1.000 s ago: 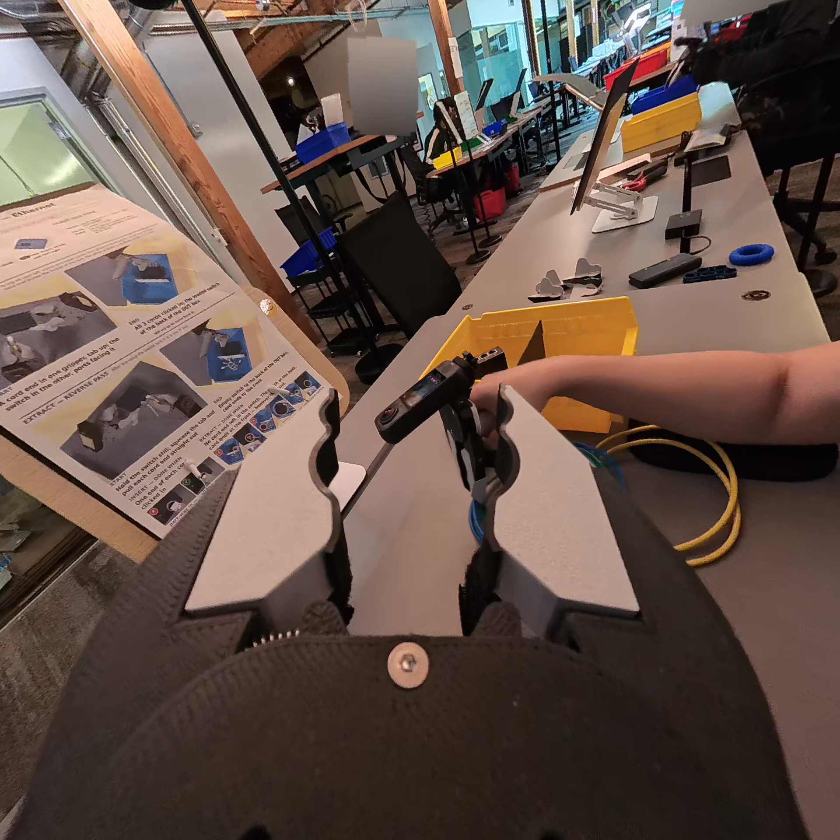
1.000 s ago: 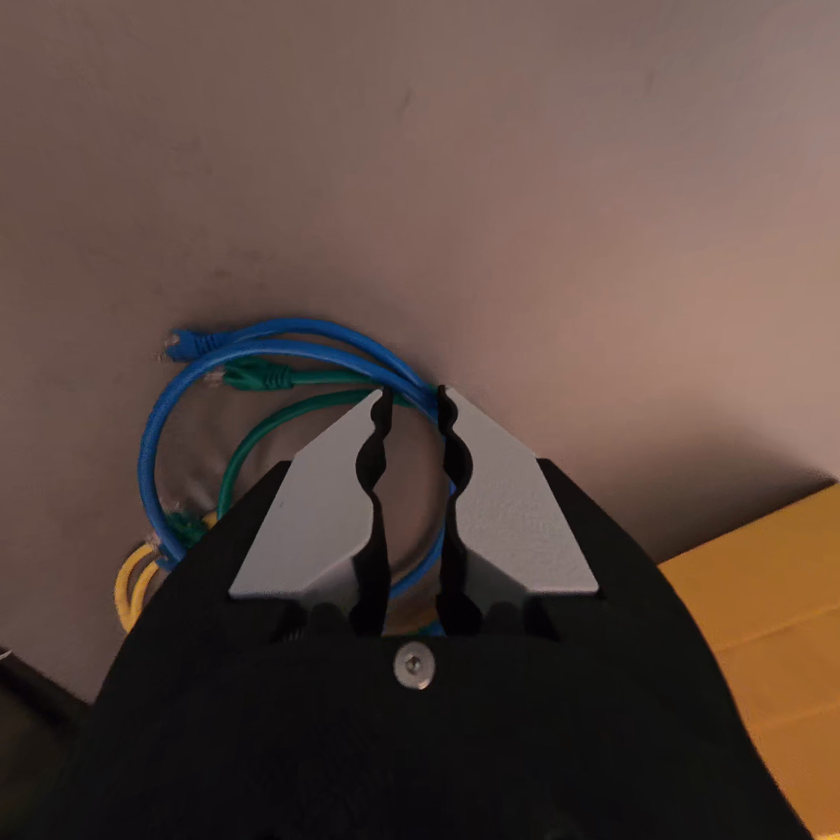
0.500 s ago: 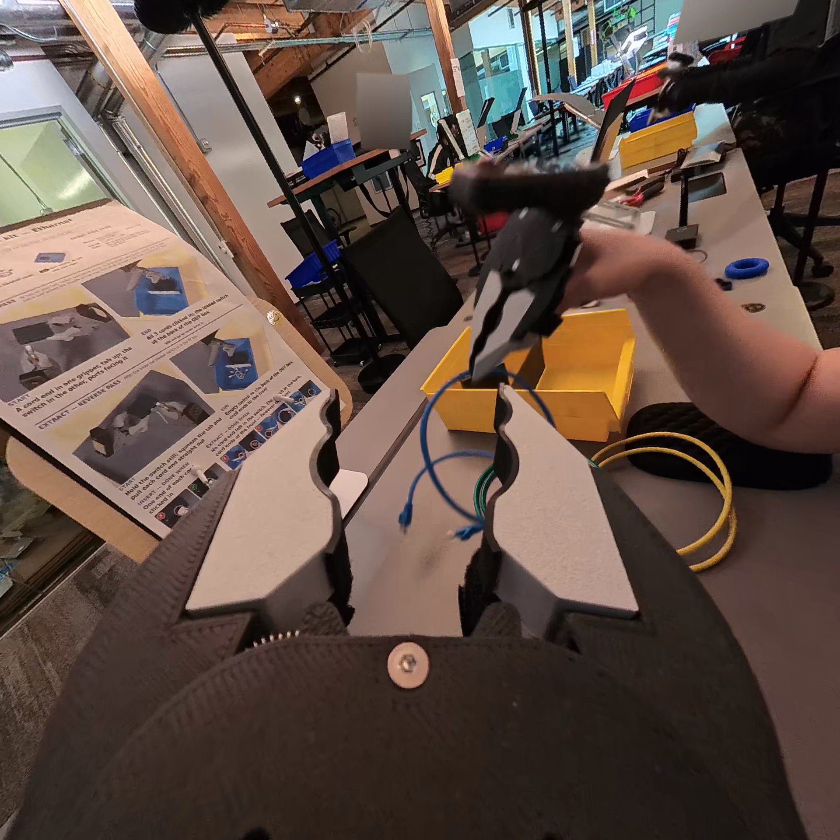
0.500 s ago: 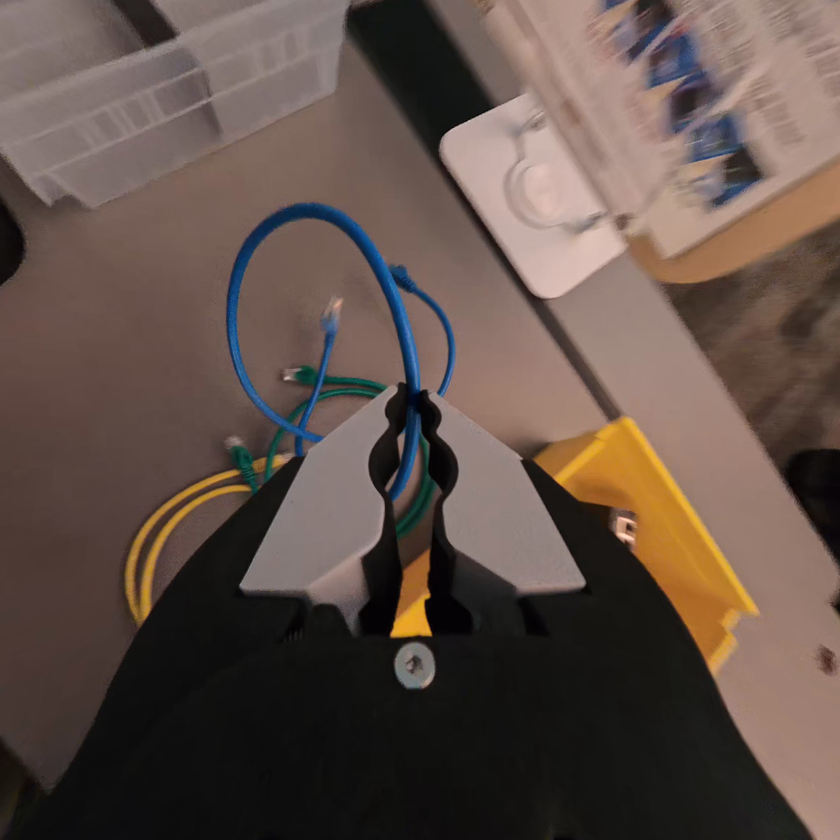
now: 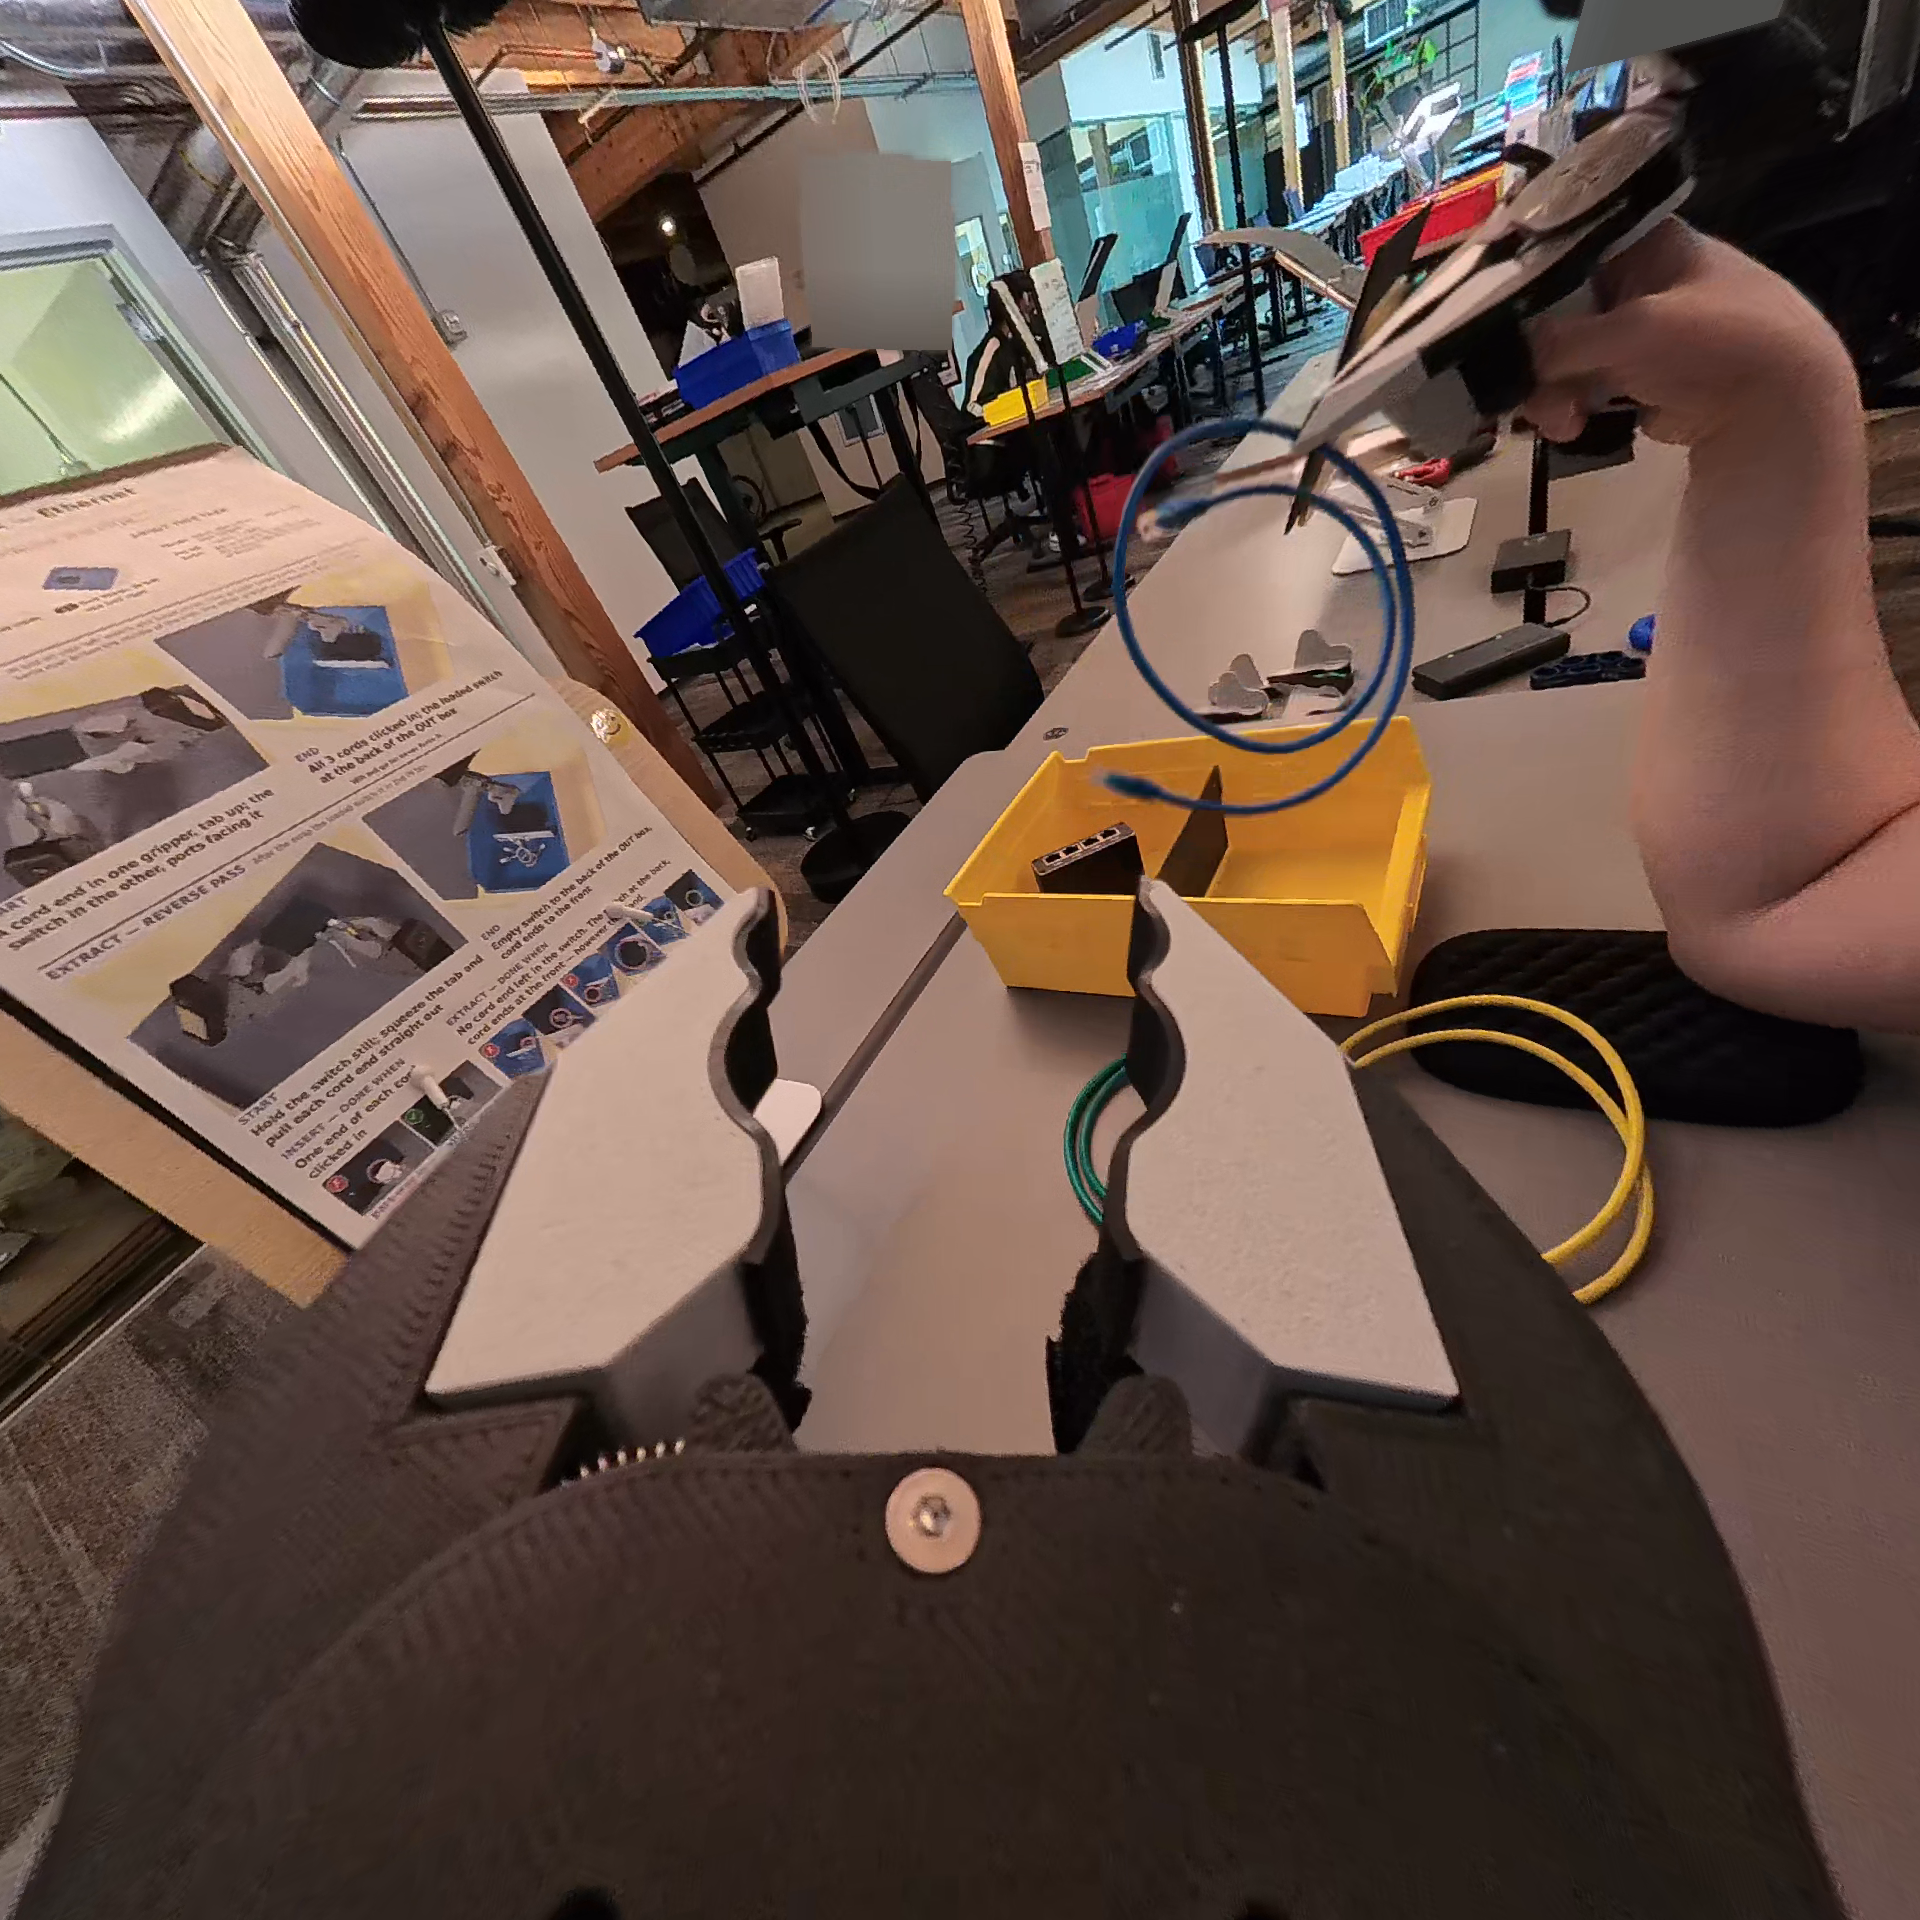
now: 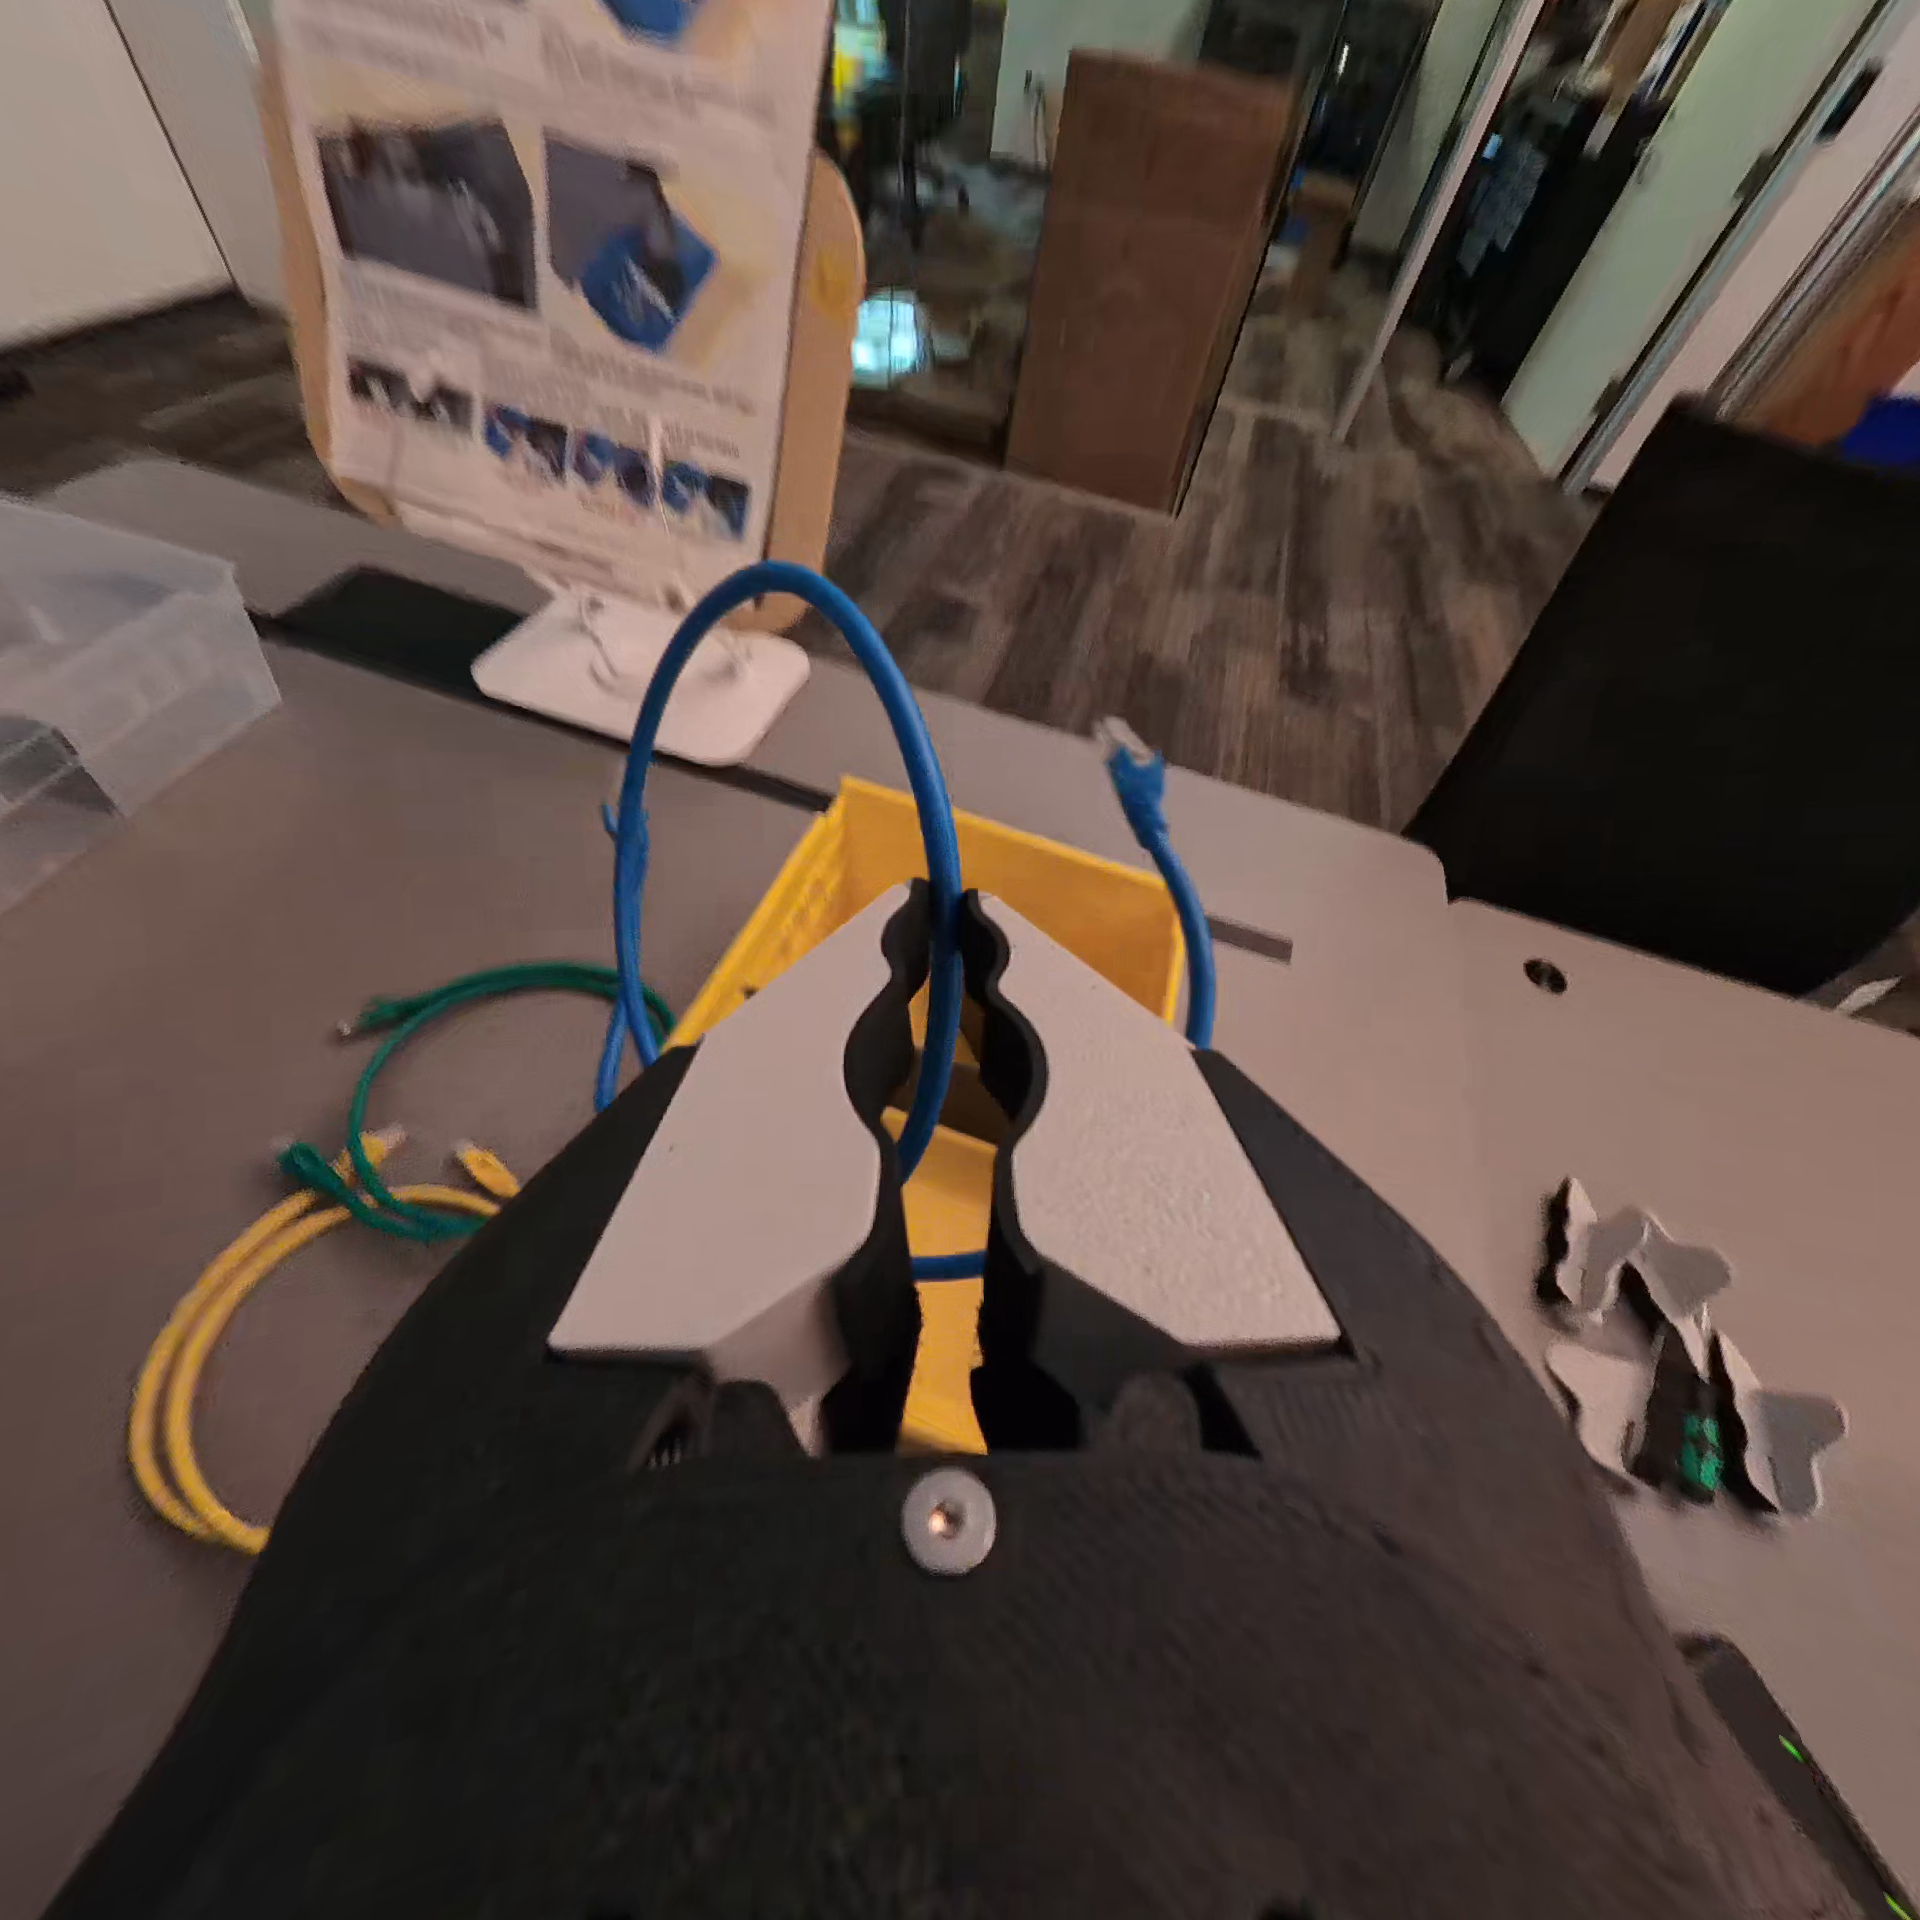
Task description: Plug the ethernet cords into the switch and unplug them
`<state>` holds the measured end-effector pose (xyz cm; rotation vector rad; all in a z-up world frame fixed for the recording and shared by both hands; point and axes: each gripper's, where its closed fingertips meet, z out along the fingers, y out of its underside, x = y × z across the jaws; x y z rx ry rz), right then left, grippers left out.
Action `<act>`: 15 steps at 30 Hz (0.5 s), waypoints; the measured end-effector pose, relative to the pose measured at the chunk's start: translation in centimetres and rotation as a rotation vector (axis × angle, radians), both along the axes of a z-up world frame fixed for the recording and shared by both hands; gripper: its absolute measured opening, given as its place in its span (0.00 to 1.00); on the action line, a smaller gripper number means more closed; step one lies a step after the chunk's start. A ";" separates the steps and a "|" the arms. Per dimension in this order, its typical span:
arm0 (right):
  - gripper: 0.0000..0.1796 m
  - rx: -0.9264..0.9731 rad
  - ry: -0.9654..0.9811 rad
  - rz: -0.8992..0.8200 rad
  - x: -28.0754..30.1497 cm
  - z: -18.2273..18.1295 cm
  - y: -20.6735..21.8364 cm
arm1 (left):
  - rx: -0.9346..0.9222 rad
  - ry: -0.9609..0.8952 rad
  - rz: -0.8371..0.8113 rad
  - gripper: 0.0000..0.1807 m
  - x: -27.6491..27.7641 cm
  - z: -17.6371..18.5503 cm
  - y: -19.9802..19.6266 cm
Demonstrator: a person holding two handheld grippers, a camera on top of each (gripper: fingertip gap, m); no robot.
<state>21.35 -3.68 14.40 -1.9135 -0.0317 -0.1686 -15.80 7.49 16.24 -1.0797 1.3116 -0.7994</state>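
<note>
Blue and thin, the looped ethernet cord (image 6: 940,831) now hangs in the air above the grey worktop (image 5: 1714,1403), where a second ago it lay tangled flat with the other cords. The right gripper (image 6: 940,909) has its jaws clamped together on the cord's middle, at the very tips, and has carried it up and over the yellow plastic bin (image 5: 1340,935); seen from the left wrist view, the right gripper (image 5: 1314,473) sits high, with the loop dangling below it and both plug ends free. One blue plug (image 6: 1132,774) sticks out to the right of the loop.

The small black network switch (image 5: 1086,862) sits inside the bin, in its left compartment beside a black divider, ports facing the left gripper. The left gripper (image 5: 951,940) has not moved: its jaws are wide apart and hold nothing, low over the worktop.

The green cord (image 6: 457,1023) and the coiled yellow cord (image 6: 182,1382) remain on the worktop, touching each other.

So the first cord is picked out, but gripped mid-length, not at a plug. As I judge it, a regrip near a plug is needed, and the switch probably wants steadying by the idle left gripper, before any insertion.
</note>
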 end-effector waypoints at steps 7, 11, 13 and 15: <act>0.03 -0.419 -0.117 0.046 2.7 -9.3 3.9 | -0.012 0.052 -0.010 0.37 1.4 -1.3 0.1; 0.03 -0.666 -0.179 0.149 3.0 -15.3 4.1 | -0.004 0.063 -0.015 0.37 1.7 -1.5 -0.1; 0.03 -0.726 -0.253 0.149 4.4 -17.4 4.7 | -0.013 0.057 -0.022 0.37 1.7 -1.5 -0.1; 0.03 -0.795 -0.181 0.148 5.0 -19.4 4.9 | -0.022 0.057 -0.022 0.37 1.7 -1.5 0.1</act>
